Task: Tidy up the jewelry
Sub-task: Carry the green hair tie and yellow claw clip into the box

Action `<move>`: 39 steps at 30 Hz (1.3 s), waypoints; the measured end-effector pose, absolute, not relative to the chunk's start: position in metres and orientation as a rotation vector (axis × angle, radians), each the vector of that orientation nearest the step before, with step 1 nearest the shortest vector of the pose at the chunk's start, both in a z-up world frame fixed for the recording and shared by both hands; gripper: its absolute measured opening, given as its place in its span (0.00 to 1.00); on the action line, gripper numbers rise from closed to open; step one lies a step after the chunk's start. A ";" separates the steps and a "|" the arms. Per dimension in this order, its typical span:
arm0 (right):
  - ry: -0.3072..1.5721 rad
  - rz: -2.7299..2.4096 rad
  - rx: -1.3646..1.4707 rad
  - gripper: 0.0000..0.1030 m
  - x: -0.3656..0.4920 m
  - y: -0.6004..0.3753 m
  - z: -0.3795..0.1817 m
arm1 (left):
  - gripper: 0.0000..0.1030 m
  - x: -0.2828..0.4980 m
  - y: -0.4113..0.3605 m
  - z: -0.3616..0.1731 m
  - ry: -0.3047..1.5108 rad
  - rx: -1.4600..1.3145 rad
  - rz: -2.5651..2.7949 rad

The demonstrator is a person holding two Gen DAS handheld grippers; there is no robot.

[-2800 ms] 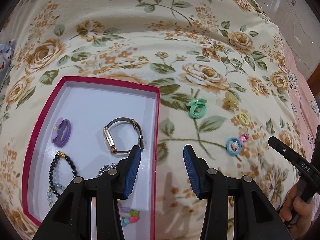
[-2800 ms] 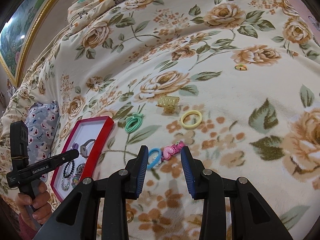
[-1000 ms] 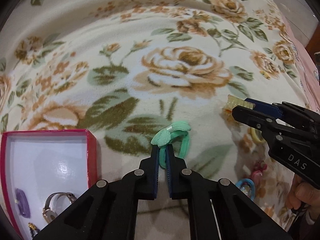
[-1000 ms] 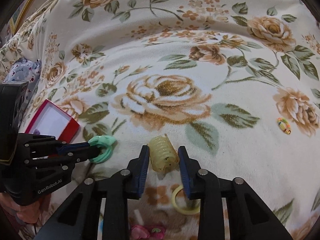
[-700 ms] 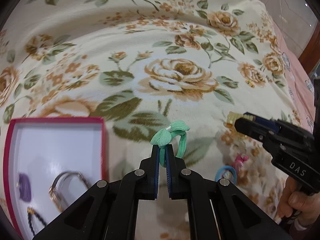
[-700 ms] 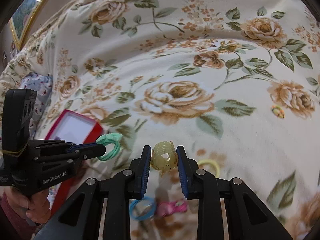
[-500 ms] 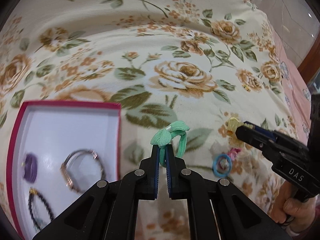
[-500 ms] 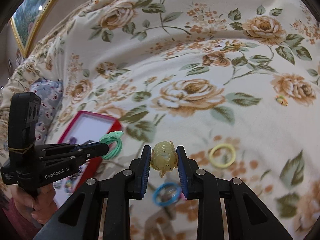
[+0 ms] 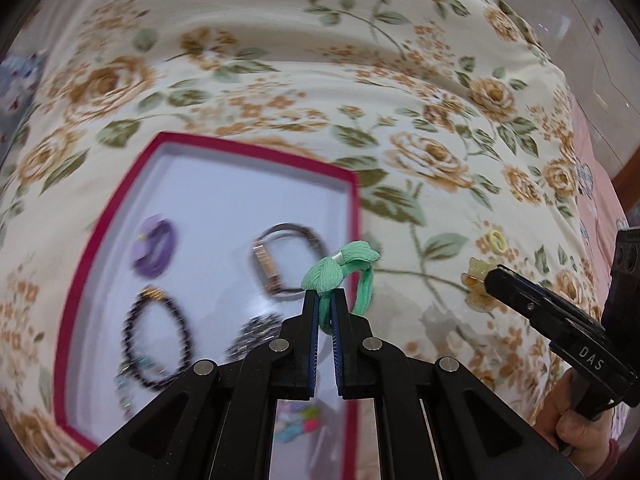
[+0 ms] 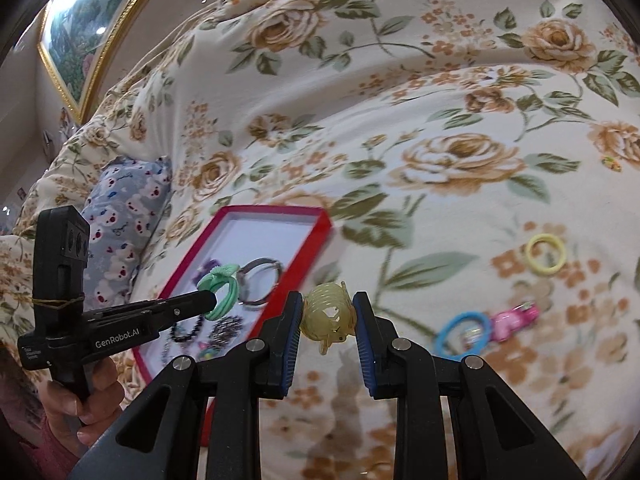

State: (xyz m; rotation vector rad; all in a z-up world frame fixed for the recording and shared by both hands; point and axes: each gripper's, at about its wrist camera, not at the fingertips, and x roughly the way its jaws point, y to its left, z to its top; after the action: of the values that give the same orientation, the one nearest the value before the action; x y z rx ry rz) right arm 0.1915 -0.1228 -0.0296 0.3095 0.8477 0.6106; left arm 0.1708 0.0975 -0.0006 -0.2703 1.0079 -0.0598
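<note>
My left gripper (image 9: pixel 325 304) is shut on a green hair tie (image 9: pixel 344 270) and holds it in the air over the right rim of the red box (image 9: pixel 354 216). The box holds a watch (image 9: pixel 280 258), a purple hair tie (image 9: pixel 154 246), a black bead bracelet (image 9: pixel 156 340) and other pieces. My right gripper (image 10: pixel 326 314) is shut on a yellow claw clip (image 10: pixel 326 316), lifted above the bedspread to the right of the red box (image 10: pixel 320 220). The left gripper (image 10: pixel 208 300) with the green tie (image 10: pixel 220 284) shows in the right wrist view.
A yellow ring hair tie (image 10: pixel 545 253), a blue ring hair tie (image 10: pixel 462 334) and a pink clip (image 10: pixel 516 318) lie on the floral bedspread right of the box. A small ring (image 10: pixel 612 162) lies far right. A blue pillow (image 10: pixel 120 208) sits left of the box.
Both grippers have lifted their items off the bedspread and moved left toward the red box. The green tie now hangs over the box's right rim.
</note>
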 end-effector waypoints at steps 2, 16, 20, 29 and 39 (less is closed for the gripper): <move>0.848 0.621 0.307 0.25 0.188 -0.116 -0.029 | 0.05 0.163 0.106 0.002 1.005 -0.283 -0.043; 0.845 0.696 0.291 0.25 0.167 -0.062 -0.033 | 0.05 0.130 0.151 0.000 1.009 -0.365 0.047; 0.838 0.725 0.269 0.25 0.165 -0.042 -0.034 | 0.05 0.125 0.165 -0.002 1.009 -0.383 0.079; 0.857 0.744 0.209 0.25 0.172 -0.004 -0.046 | 0.05 0.129 0.186 -0.016 1.031 -0.411 0.108; 0.888 0.741 0.168 0.25 0.177 0.007 -0.058 | 0.06 0.148 0.193 -0.035 1.071 -0.408 0.114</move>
State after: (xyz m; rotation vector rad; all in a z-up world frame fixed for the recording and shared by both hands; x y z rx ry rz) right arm 0.1765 0.0068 -0.0576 0.1683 0.8883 0.7413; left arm 0.1479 0.1928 -0.0352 -0.4076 1.0713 0.1136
